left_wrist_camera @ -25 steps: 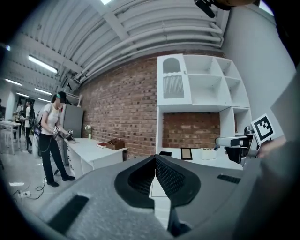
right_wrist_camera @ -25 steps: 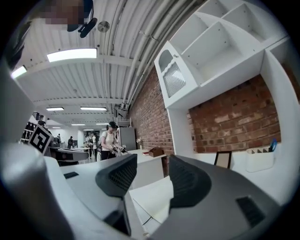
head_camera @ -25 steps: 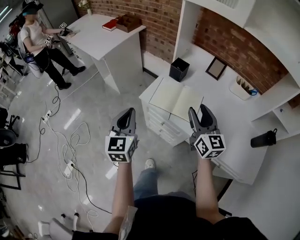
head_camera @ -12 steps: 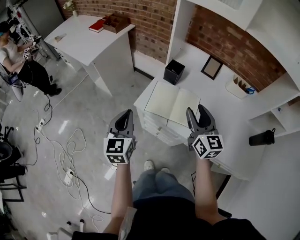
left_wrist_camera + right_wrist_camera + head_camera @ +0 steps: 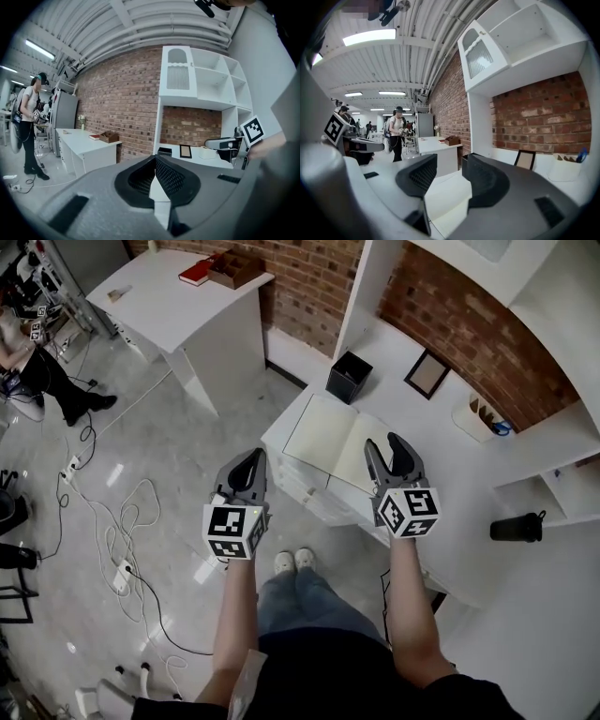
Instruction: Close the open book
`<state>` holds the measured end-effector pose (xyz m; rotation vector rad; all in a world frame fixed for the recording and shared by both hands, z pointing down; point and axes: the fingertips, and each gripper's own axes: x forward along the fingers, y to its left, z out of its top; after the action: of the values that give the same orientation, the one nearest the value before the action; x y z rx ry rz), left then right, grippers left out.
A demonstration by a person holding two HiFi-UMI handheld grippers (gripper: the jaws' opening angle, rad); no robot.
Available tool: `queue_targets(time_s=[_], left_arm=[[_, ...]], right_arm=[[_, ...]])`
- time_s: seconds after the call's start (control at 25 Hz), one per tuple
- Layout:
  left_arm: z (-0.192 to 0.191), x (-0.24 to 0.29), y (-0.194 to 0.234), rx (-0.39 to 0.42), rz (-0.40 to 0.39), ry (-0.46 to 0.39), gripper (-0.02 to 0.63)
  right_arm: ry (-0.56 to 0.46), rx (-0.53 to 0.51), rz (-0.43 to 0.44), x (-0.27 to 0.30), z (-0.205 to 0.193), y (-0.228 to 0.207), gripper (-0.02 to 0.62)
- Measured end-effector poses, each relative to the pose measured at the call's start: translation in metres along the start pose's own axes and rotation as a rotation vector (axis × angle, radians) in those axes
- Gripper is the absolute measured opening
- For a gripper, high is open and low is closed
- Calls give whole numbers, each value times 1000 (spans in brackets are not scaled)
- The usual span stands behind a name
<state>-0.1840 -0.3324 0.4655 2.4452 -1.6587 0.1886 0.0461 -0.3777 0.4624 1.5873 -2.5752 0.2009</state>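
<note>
Left gripper: our jaws meet at the tips with nothing between them; we hold it over the floor, just left of the drawer unit.
Right gripper: our jaws stand apart and empty; from the head view the tips overlap the near edge of the book's right page, and we cannot tell whether they touch it.
Book: lies open and flat, blank pale pages up, on top of the white drawer unit, between our two grippers and slightly ahead of them.
Black box: open-topped, on the desk just beyond the book's far edge; its inside is dark and we cannot make out any contents.
Picture frame: leans against the brick wall, right of the black box.
White holder: further right by the wall, with dark sticks standing in it and something blue at its right end.
Black bottle: lies on its side on the white surface to our right, well apart from the book.
Wooden box: open-topped, on the far white table beside a red book; contents too small to tell.
Floor: cables trail across it on our left.
</note>
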Motion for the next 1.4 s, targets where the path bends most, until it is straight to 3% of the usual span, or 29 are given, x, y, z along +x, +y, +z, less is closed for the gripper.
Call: queue_targets(time_s=[0.4, 0.8, 1.08, 1.4], left_arm=[[-26, -15, 21, -64, 58, 20, 9], [-60, -38, 53, -122, 134, 67, 9], [-75, -47, 66, -143, 156, 91, 9], [-80, -50, 73, -145, 172, 105, 9]], right_arm=[[388, -426, 220, 62, -55, 43, 196], [643, -770, 412, 78, -147, 103, 196], [739, -943, 372, 85, -192, 108, 196], [746, -1015, 288, 96, -203, 106, 187]])
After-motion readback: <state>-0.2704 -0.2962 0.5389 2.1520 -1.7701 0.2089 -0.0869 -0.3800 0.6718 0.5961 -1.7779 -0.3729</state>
